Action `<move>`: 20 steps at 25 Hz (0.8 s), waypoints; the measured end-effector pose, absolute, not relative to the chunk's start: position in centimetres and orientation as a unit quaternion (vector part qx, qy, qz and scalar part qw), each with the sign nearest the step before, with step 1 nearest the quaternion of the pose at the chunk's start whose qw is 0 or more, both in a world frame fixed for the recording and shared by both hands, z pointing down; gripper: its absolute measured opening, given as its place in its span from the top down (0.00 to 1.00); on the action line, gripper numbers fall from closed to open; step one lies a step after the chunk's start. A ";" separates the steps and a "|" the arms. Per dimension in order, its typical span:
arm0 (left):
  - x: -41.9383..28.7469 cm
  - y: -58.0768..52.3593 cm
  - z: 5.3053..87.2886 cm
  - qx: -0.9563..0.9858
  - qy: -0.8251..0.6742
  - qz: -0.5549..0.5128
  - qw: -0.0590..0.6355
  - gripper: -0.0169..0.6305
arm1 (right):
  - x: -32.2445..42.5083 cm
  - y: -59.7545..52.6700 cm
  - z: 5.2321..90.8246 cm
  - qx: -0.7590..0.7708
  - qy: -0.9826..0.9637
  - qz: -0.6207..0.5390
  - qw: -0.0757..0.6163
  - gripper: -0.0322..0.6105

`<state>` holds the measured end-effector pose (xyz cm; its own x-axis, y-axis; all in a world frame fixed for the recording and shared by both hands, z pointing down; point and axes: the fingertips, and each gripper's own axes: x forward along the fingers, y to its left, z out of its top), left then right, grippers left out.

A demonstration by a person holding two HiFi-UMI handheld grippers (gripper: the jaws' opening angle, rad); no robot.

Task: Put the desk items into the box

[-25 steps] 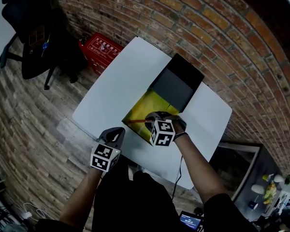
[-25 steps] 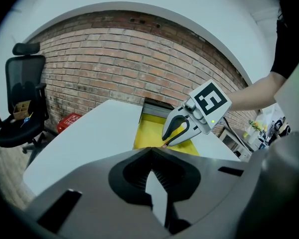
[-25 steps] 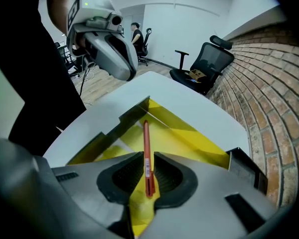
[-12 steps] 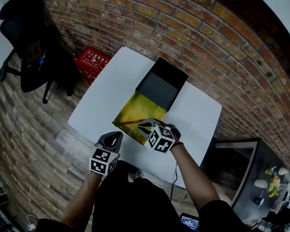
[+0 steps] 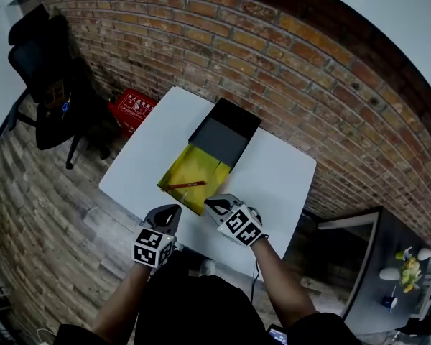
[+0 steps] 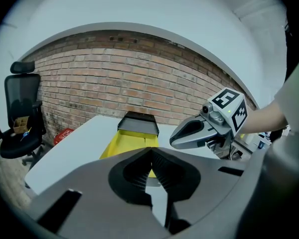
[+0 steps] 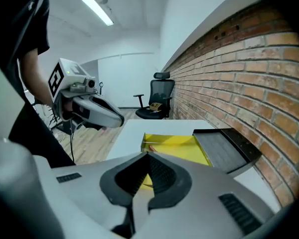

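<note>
A yellow box [image 5: 201, 165] lies open on the white table [image 5: 273, 175], its black lid [image 5: 223, 131] folded back toward the brick wall. A red pencil [image 5: 187, 184] lies inside it near the front edge. My right gripper [image 5: 212, 205] hovers at the table's near edge, just short of the box, shut and empty. My left gripper [image 5: 169, 212] is beside it on the left, also shut with nothing in it. The left gripper view shows the box [image 6: 127, 141] ahead and the right gripper [image 6: 189, 133]. In the right gripper view I see the box [image 7: 177, 146], the lid [image 7: 222, 146] and the left gripper [image 7: 102, 114].
A black office chair [image 5: 50, 85] and a red crate [image 5: 133, 108] stand on the wooden floor left of the table. The brick wall [image 5: 287, 56] runs just behind the table. A dark cabinet [image 5: 352, 243] is at the right.
My right gripper has drawn back from over the box to the table's near edge, and the red pencil now lies in the box. The left gripper stayed near the edge.
</note>
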<state>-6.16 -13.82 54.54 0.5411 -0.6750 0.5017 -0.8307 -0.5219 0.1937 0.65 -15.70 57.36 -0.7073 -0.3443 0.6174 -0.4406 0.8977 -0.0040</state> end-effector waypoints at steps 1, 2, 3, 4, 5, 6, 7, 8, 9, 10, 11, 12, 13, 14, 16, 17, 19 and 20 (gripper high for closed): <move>-5.8 -13.4 54.3 0.852 -0.443 0.184 0.209 0.95 | 1.3 -15.4 56.9 0.225 -0.922 0.080 0.305 0.92; -5.4 -12.9 54.0 0.852 -0.445 0.181 0.209 0.95 | 1.9 -15.0 56.4 0.238 -0.923 0.084 0.290 0.92; -5.0 -12.4 53.8 0.851 -0.448 0.177 0.208 0.95 | 2.4 -14.7 55.8 0.248 -0.924 0.087 0.276 0.92; -4.7 -12.0 53.6 0.850 -0.451 0.173 0.208 0.95 | 2.8 -14.4 55.2 0.256 -0.926 0.089 0.264 0.92; -4.4 -11.6 53.4 0.850 -0.455 0.168 0.208 0.95 | 3.2 -14.2 54.8 0.262 -0.927 0.089 0.253 0.92; -4.1 -11.2 53.1 0.848 -0.459 0.164 0.208 0.95 | 3.5 -13.9 54.5 0.265 -0.928 0.089 0.244 0.92; -3.9 -10.7 52.9 0.846 -0.463 0.162 0.208 0.95 | 3.9 -13.5 54.3 0.269 -0.929 0.090 0.236 0.92; -3.8 -10.2 52.6 0.844 -0.467 0.160 0.208 0.95 | 4.2 -13.1 54.0 0.273 -0.930 0.093 0.227 0.92; -3.7 -9.8 52.3 0.842 -0.472 0.158 0.208 0.95 | 4.6 -12.8 53.6 0.277 -0.931 0.097 0.216 0.92; -3.7 -9.4 52.0 0.840 -0.477 0.154 0.208 0.95 | 4.9 -12.4 53.2 0.282 -0.932 0.102 0.205 0.92; -3.7 -9.0 51.7 0.838 -0.482 0.151 0.206 0.95 | 5.2 -12.1 52.9 0.286 -0.932 0.107 0.194 0.92; -3.8 -8.6 51.5 0.836 -0.486 0.148 0.206 0.95 | 5.5 -11.8 52.6 0.290 -0.933 0.110 0.184 0.92; -3.9 -8.1 51.3 0.834 -0.490 0.146 0.207 0.95 | 5.7 -11.6 52.4 0.292 -0.933 0.113 0.176 0.92; -4.0 -7.7 51.1 0.833 -0.493 0.144 0.207 0.95 | 5.8 -11.3 52.1 0.295 -0.933 0.116 0.169 0.92; -4.4 -7.0 50.8 0.832 -0.495 0.142 0.206 0.95 | 6.1 -10.8 51.7 0.302 -0.932 0.119 0.158 0.92; -4.7 -6.8 50.8 0.832 -0.496 0.141 0.206 0.95 | 6.2 -10.6 51.4 0.306 -0.932 0.121 0.152 0.92; -5.4 -6.5 50.7 0.830 -0.500 0.137 0.204 0.95 | 6.4 -10.2 50.7 0.316 -0.930 0.122 0.143 0.92; -5.9 -6.5 50.6 0.830 -0.502 0.135 0.203 0.95 | 6.6 -10.1 50.3 0.322 -0.929 0.122 0.138 0.92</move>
<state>-5.86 -6.50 50.60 0.4598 -0.7783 0.4276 -0.8878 -0.4140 0.2012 6.56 -10.05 50.34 -0.7552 -0.5639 0.3342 -0.6310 0.7635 -0.1376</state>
